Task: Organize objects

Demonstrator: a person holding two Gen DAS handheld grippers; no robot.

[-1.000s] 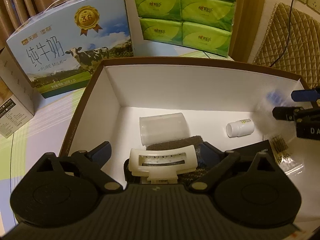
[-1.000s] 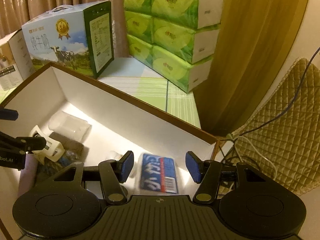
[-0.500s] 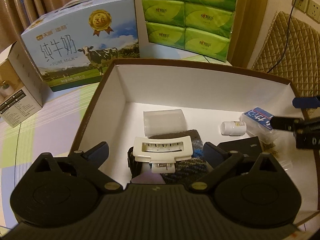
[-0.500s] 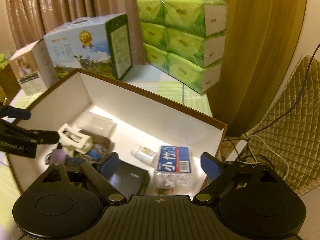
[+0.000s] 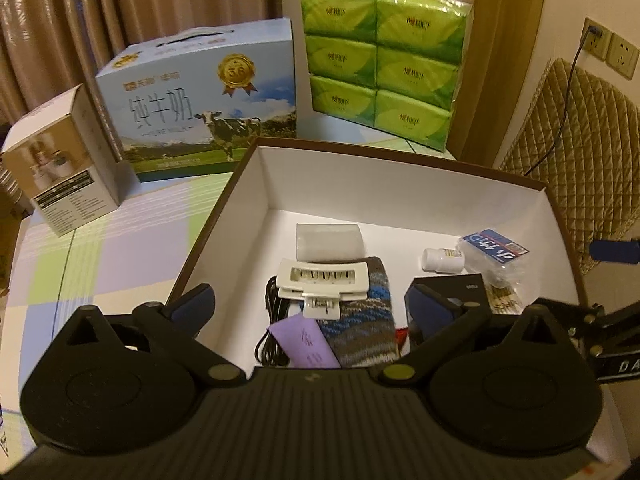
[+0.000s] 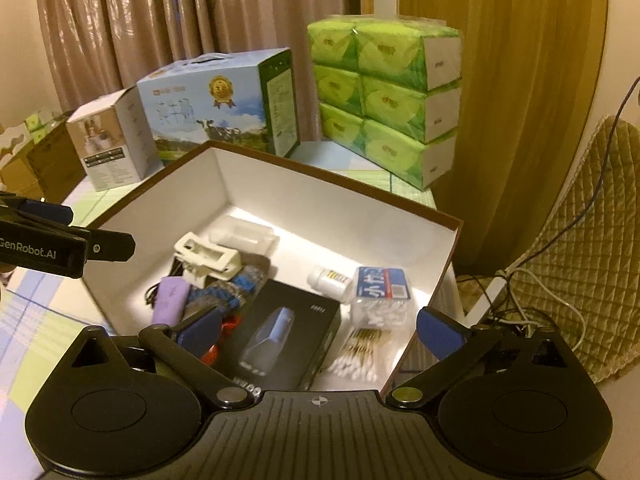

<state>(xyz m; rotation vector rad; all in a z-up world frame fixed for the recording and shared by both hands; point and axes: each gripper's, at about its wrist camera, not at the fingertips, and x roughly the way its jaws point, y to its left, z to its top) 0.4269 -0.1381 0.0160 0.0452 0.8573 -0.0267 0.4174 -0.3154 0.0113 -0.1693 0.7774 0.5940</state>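
Fingers on left gripper (image 5: 310, 306) and right gripper (image 6: 320, 326) spread wide, both just been opening, nothing held. White hair clip (image 5: 323, 278) and cotton swab box (image 6: 380, 286) lie inside brown-rimmed box (image 5: 400, 152). Release step done; next needs another loose item, none visible.

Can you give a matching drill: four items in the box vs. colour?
Items:
1. hair clip
2. note
3. product box
4. small bottle

Colours:
A. black
B. white with yellow label
C. cream
D. purple

Pairs: 1-C, 2-D, 3-A, 4-B
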